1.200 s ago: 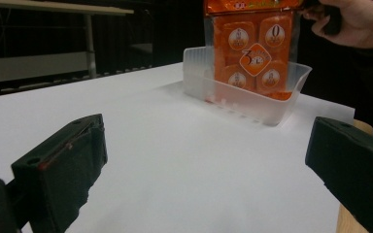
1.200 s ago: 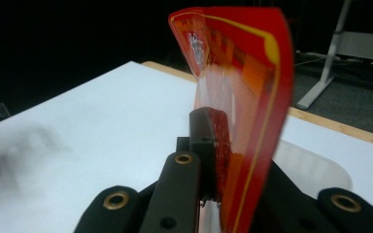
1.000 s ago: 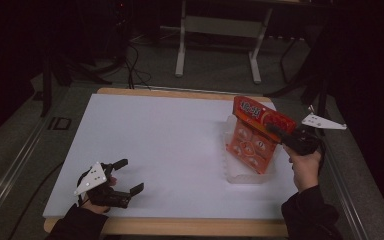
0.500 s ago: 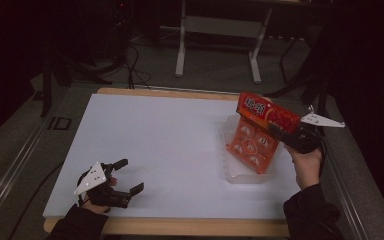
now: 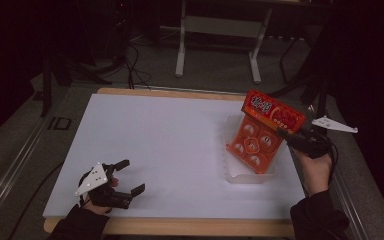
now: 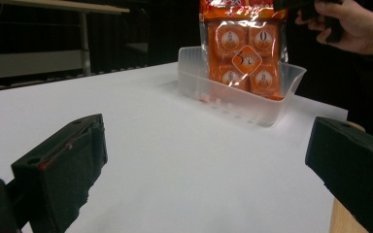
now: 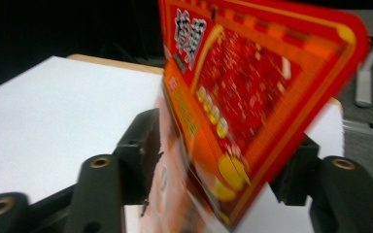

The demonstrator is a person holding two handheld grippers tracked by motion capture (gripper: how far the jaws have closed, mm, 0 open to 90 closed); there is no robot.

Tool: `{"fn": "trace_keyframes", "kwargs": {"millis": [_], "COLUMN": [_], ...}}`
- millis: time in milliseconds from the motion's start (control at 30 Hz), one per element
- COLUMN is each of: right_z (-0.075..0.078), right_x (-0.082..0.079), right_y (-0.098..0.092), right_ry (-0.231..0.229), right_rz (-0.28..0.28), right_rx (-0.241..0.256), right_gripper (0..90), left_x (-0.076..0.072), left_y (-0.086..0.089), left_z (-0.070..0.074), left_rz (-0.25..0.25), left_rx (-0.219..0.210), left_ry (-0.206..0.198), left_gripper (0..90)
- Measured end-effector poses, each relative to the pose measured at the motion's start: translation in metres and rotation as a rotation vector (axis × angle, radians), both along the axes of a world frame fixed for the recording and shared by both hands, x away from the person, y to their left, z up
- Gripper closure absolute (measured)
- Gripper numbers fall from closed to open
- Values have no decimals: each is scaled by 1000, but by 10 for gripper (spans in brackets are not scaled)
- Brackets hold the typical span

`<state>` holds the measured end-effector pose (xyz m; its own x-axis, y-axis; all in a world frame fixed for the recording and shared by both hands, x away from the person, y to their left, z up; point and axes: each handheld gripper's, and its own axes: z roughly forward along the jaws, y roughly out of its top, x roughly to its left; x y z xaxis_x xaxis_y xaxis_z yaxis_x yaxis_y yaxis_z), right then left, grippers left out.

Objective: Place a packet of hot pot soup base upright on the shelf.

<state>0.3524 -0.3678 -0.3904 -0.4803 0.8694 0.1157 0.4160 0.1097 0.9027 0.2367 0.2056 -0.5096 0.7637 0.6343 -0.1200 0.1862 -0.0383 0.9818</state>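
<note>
An orange and red snack packet (image 5: pixel 260 135) stands tilted with its lower end inside a clear plastic tray (image 5: pixel 240 176) at the table's right. My right gripper (image 5: pixel 286 134) is shut on the packet's red top flap (image 7: pixel 262 92), which sits between its two black jaws. From the left gripper view the packet (image 6: pixel 243 48) stands upright in the tray (image 6: pixel 238 99), with a hand (image 6: pixel 354 24) at its top. My left gripper (image 5: pixel 130 176) rests open near the front left edge of the table, with nothing between its jaws.
The white tabletop (image 5: pixel 170 135) spreads wide between the two grippers. Its wooden edge (image 5: pixel 180 226) runs along the front. Behind the table stand a metal frame's legs (image 5: pixel 215 45) and cables on the floor (image 5: pixel 130 65).
The right gripper has lifted and tipped the packet more upright and slightly right in the tray. The left gripper has stayed put.
</note>
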Motion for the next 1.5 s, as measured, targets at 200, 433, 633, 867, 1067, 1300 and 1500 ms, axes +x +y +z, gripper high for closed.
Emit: {"fn": "trace_keyframes", "kwargs": {"millis": [200, 433, 633, 867, 1067, 1300, 1500], "right_z": [-1, 3, 12, 16, 14, 10, 1], "right_x": [-17, -44, -60, -71, -76, -80, -83], "right_y": [-8, -4, 5, 27, 53, 75, 97], "right_ry": [-8, -41, -79, -96, -93, -113, -122], "right_rz": [-34, -22, 6, 109, 185, 247, 314], "right_rx": [-12, -45, -34, 3, 19, 16, -1], "right_gripper": [394, 383, 360, 272, 142, 137, 139], "left_x": [0, 0, 0, 0, -1, -1, -2], "left_y": [0, -1, -1, -1, 0, -1, -1], "left_z": [0, 0, 0, 1, 1, 2, 2], "left_rz": [-6, -9, -10, -13, -13, -14, -18], "left_rx": [-1, 0, -4, -1, 0, -4, -2], "left_ry": [0, 2, 1, -2, -4, -5, -7], "left_gripper": [21, 21, 21, 21, 21, 21, 21]}}
